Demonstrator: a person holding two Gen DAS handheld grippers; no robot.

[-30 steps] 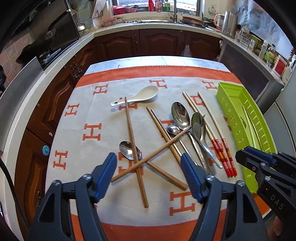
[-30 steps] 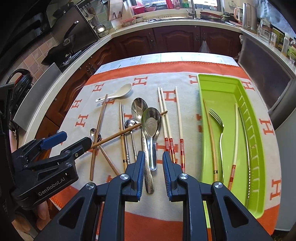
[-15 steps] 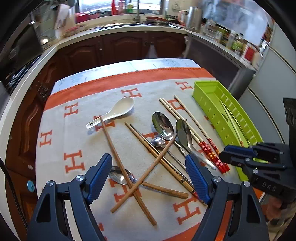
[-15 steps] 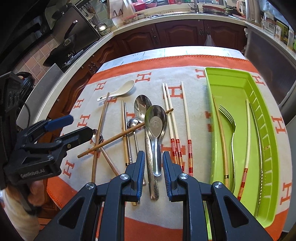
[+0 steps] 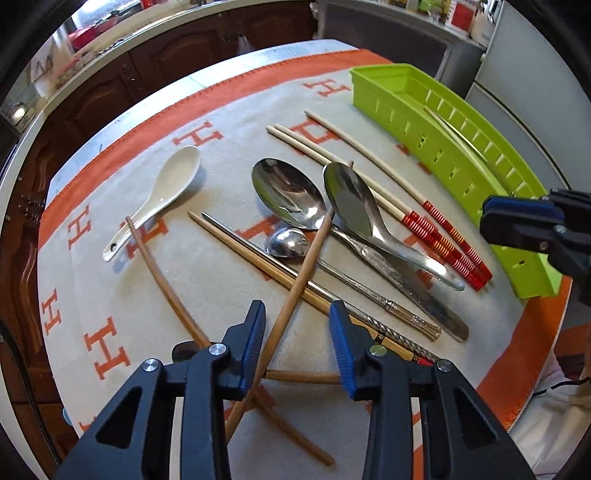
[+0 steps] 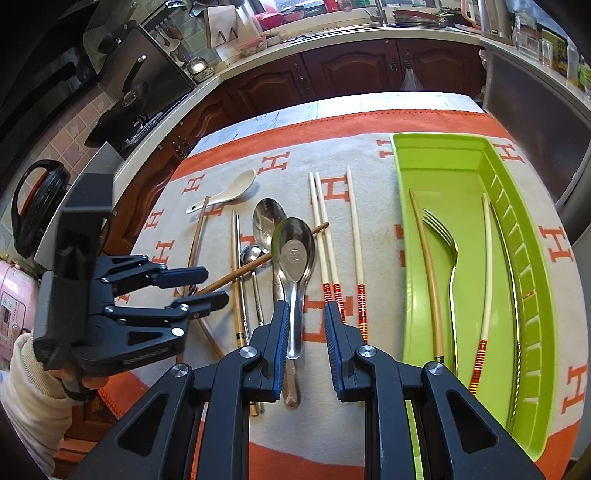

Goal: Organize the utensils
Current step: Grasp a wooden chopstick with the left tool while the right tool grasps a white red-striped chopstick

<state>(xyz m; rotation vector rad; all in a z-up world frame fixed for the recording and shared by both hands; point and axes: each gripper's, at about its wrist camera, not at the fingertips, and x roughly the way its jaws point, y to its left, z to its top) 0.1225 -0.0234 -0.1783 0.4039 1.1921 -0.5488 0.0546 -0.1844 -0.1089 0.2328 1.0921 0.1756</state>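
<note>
left tool (image 5: 297,338) closing, straddles round wooden chopstick (image 5: 295,291) | right tool (image 6: 304,345) narrow, empty

Small spoon (image 5: 184,350): bowl mostly hidden behind left gripper (image 5: 297,349). Brown chopstick (image 5: 291,295) low end hidden by same gripper's frame. Tray (image 6: 532,295): near end cut off by right gripper (image 6: 304,349) body. Far counter items too small/blurred to ID.

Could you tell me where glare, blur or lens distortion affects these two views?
Left wrist view: fisheye bends the green tray and the cloth's orange border; the big steel spoons reflect the surroundings; the brown chopstick at left looks slightly smeared. Right wrist view: sharp, the counter edge bowed, black vignette in the corners.
</note>
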